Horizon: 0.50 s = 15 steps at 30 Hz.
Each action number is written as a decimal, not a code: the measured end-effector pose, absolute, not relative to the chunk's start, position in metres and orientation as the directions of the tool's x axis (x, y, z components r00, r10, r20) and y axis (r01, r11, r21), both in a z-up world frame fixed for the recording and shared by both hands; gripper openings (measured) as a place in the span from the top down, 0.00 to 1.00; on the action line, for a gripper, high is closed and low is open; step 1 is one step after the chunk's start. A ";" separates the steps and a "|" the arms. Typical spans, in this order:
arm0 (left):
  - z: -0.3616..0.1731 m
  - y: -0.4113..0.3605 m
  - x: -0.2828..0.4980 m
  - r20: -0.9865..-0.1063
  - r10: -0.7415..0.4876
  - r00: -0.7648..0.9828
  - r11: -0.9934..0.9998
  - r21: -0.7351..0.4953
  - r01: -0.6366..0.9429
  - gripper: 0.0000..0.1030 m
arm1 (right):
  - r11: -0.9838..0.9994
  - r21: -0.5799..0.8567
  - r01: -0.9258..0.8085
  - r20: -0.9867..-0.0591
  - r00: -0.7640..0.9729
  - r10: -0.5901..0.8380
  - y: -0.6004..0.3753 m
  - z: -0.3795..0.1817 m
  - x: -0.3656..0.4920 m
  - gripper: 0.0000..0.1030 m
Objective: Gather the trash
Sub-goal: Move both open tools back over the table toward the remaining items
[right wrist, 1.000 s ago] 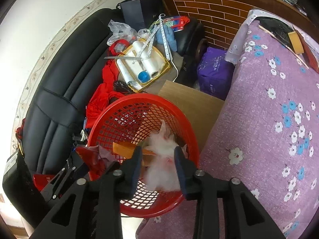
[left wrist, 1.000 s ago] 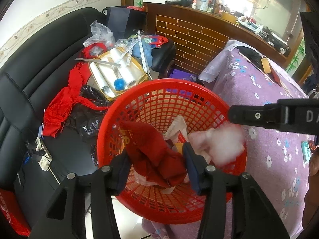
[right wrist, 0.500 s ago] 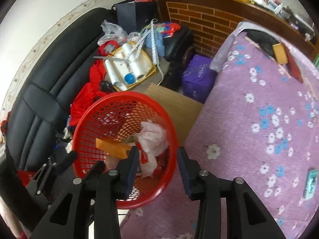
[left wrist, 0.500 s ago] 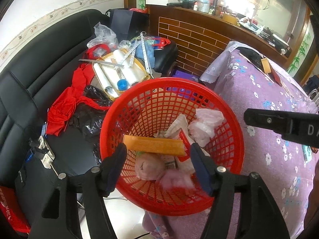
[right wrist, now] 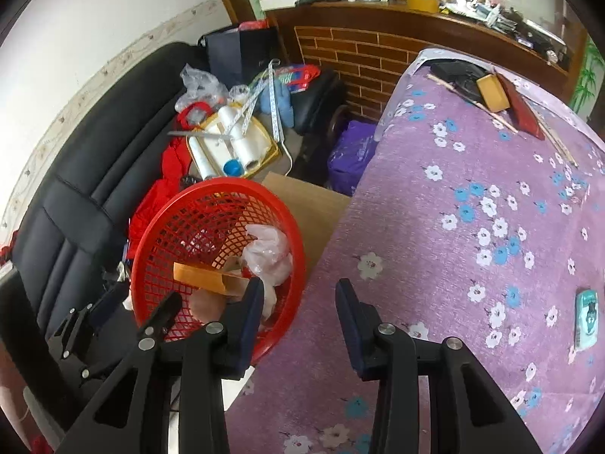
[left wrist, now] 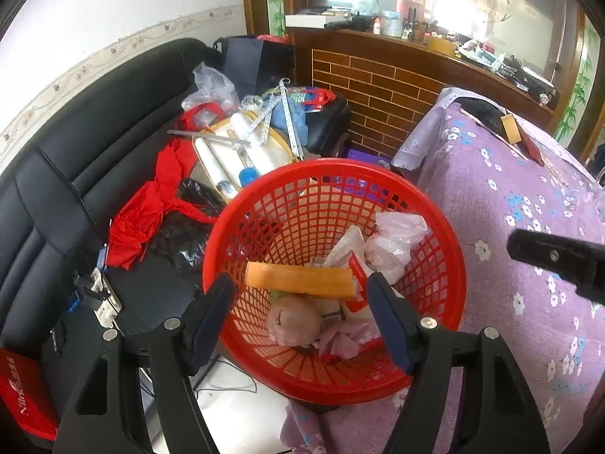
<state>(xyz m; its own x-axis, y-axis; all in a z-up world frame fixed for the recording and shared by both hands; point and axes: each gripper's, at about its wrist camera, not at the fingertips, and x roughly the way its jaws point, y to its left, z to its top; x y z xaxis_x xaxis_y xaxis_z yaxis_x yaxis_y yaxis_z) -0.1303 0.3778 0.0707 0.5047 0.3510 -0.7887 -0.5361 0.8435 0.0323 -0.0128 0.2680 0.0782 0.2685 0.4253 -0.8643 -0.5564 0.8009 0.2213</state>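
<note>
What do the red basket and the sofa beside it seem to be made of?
Red basket: likely moulded plastic, glossy, with an open lattice wall and a smooth rim. Black sofa: leather or imitation leather, I cannot tell which; smooth, with a soft sheen and stitched panels.

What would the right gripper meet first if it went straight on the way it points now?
Probably the purple flowered cloth: the right gripper is open and empty over it, just beside the red basket.

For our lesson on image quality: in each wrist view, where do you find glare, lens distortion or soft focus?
Left wrist view: the window above the counter is blown out white, the sofa back bows with fisheye curvature, and the corners are black. Right wrist view: similar glare at the top, the purple floral cloth bulges, and the red basket stays sharp.
</note>
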 end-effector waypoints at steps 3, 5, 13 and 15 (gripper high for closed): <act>0.071 0.375 -0.129 -0.779 0.364 0.510 0.846 0.047 -0.532 0.31 | 0.807 0.245 -0.537 -0.860 0.264 0.437 0.255 0.077 -0.016 0.58; 0.071 0.371 -0.129 -0.767 0.373 0.522 0.850 0.056 -0.524 0.31 | 0.814 0.256 -0.521 -0.863 0.256 0.435 0.244 0.075 -0.016 0.58; 0.068 0.353 -0.128 -0.768 0.370 0.524 0.866 0.080 -0.494 0.31 | 0.840 0.267 -0.472 -0.880 0.236 0.412 0.197 0.068 -0.020 0.58; 0.069 0.344 -0.128 -0.774 0.382 0.505 0.865 0.108 -0.489 0.31 | 0.840 0.267 -0.472 -0.882 0.231 0.411 0.187 0.067 -0.022 0.58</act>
<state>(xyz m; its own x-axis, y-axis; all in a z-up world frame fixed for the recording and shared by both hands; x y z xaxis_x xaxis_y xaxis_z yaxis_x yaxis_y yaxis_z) -0.1278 0.3440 0.0692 0.5048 0.3822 -0.7740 -0.4894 0.8654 0.1081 -0.0218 0.1869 0.0669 0.2309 0.4107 -0.8820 -0.4724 0.8399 0.2674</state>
